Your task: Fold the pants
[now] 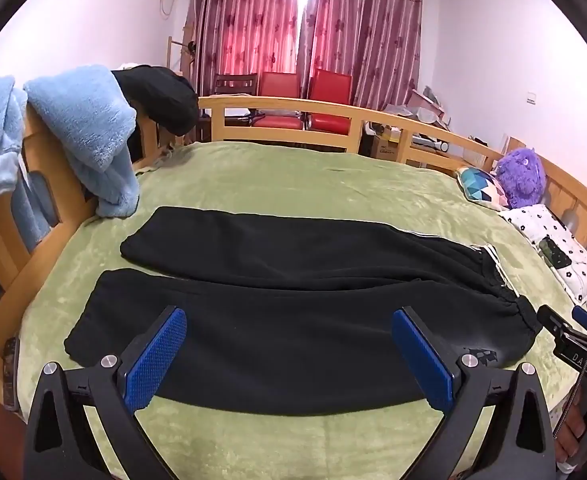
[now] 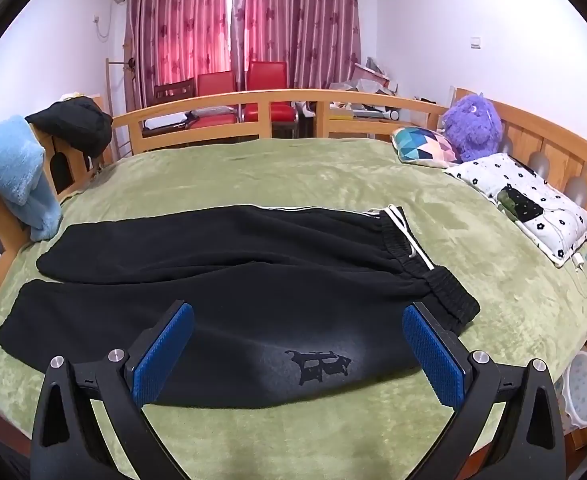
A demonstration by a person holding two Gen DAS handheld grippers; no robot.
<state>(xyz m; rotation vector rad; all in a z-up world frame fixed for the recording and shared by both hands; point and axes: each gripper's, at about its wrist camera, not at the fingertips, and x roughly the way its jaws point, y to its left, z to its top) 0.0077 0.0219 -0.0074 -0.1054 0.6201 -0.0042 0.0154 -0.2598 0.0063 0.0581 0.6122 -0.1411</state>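
Black pants (image 1: 293,280) lie flat on the green bedspread (image 1: 293,176), legs side by side pointing left, elastic waistband (image 2: 449,296) at the right with white side stripes. A dark logo (image 2: 317,364) shows on the near leg. My left gripper (image 1: 289,320) hovers open above the near leg, nothing between its blue pads. My right gripper (image 2: 297,316) hovers open above the hip part near the logo, also holding nothing. The right gripper's tip (image 1: 561,324) shows at the right edge of the left wrist view, beside the waistband.
A wooden bed frame (image 1: 285,104) rings the bed. A light blue blanket (image 1: 89,132) and a dark garment (image 1: 161,96) hang on the left rail. A patterned cushion (image 2: 425,146), purple plush toy (image 2: 473,126) and flowered pillow (image 2: 525,196) sit at the right. Red chairs (image 2: 245,92) stand behind.
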